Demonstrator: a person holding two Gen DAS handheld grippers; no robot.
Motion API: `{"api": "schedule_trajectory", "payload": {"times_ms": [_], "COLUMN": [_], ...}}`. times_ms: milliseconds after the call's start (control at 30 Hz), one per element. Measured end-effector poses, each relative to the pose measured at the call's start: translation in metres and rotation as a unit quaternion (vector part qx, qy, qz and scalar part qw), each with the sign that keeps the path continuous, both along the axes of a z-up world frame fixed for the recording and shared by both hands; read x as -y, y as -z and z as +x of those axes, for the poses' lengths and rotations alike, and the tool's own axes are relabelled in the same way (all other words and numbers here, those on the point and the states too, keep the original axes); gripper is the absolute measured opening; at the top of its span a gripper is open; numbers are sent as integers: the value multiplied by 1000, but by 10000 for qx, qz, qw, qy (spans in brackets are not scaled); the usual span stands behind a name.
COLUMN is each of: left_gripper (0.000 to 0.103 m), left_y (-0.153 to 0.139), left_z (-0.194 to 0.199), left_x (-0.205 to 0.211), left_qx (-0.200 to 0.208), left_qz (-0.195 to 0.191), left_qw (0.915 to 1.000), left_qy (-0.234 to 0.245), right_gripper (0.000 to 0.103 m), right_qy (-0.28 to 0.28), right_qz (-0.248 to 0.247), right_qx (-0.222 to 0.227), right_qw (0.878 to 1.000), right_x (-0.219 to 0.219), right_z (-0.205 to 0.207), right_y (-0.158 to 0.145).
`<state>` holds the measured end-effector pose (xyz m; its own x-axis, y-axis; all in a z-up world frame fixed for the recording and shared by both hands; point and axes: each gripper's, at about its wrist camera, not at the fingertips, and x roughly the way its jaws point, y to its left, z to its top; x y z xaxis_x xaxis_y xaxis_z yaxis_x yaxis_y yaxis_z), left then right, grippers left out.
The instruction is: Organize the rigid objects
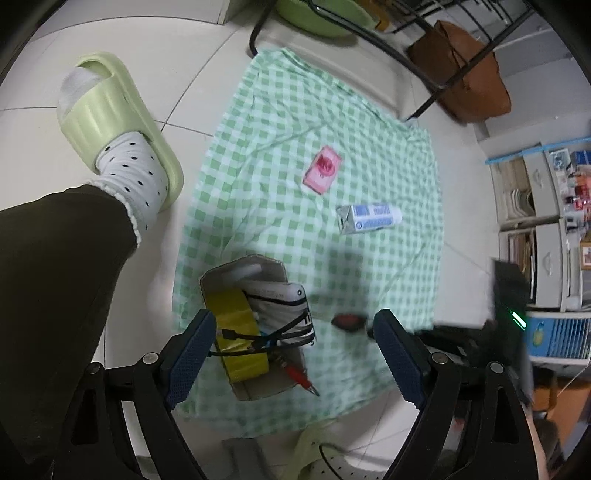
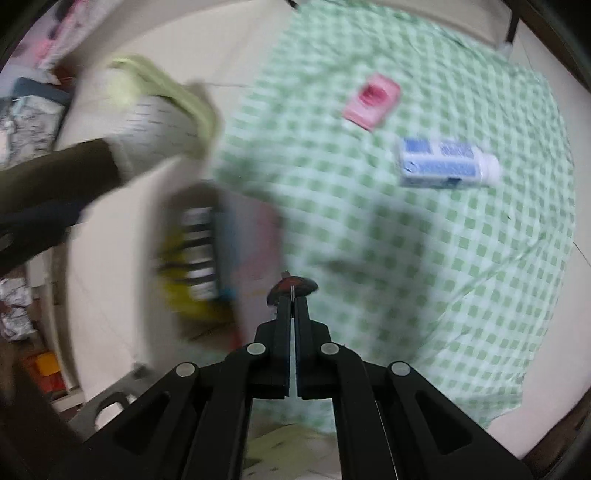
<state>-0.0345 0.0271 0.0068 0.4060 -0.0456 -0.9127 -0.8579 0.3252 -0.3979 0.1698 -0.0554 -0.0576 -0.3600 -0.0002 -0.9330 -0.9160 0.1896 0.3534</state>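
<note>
A green checked cloth [image 1: 280, 155] lies on the tiled floor. On it are a pink card box [image 1: 322, 168], a blue-and-white tube [image 1: 369, 218] and a cardboard box [image 1: 251, 328] that holds a yellow tape roll [image 1: 238, 332], a white device with cables and a red pen. My left gripper [image 1: 293, 354] is open and hovers over the box's right side. My right gripper [image 2: 293, 295] is shut on a small red-and-black object [image 2: 293, 288], seen also in the left wrist view [image 1: 349, 320]. The right wrist view is blurred; the pink box [image 2: 371, 101] and the tube [image 2: 447, 162] still show.
A person's foot in a dotted sock and green slipper [image 1: 110, 122] stands left of the cloth. A black metal rack leg [image 1: 432, 99], a brown bag [image 1: 461, 70] and a green basin [image 1: 325, 14] are beyond the cloth. Drawers [image 1: 543, 236] stand at right.
</note>
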Motion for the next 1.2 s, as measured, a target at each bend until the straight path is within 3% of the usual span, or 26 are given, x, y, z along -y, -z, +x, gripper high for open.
{"api": "schedule_trajectory", "payload": {"times_ms": [200, 433, 633, 900, 967, 1067, 1200], "left_gripper": [87, 103, 103, 103, 103, 103, 103], "left_y": [-2, -3, 2, -1, -1, 0, -8], "left_z": [-5, -17, -20, -4, 2, 15, 41], "left_x": [4, 1, -3, -2, 0, 5, 14], "left_qx": [13, 261, 283, 129, -88, -470, -1143], "left_qz": [113, -71, -161, 190, 293, 457, 910], "left_qw": [9999, 9992, 9989, 9997, 9995, 9968, 9848], "left_qy": [38, -285, -332, -22, 110, 455, 937], "right_gripper": [4, 4, 6, 46, 65, 82, 89], "right_qy": [-280, -295, -88, -33, -10, -17, -320], "right_qz": [351, 230, 178, 16, -7, -114, -206], "right_qx": [-307, -492, -665, -604, -398, 188, 1185], "right_qw": [9985, 9981, 9976, 9982, 9992, 9998, 9922], "right_x": [15, 11, 4, 3, 4, 4, 1], "right_z": [-54, -75, -73, -63, -56, -40, -21], "right_y": [-41, -30, -21, -15, -14, -8, 1]}}
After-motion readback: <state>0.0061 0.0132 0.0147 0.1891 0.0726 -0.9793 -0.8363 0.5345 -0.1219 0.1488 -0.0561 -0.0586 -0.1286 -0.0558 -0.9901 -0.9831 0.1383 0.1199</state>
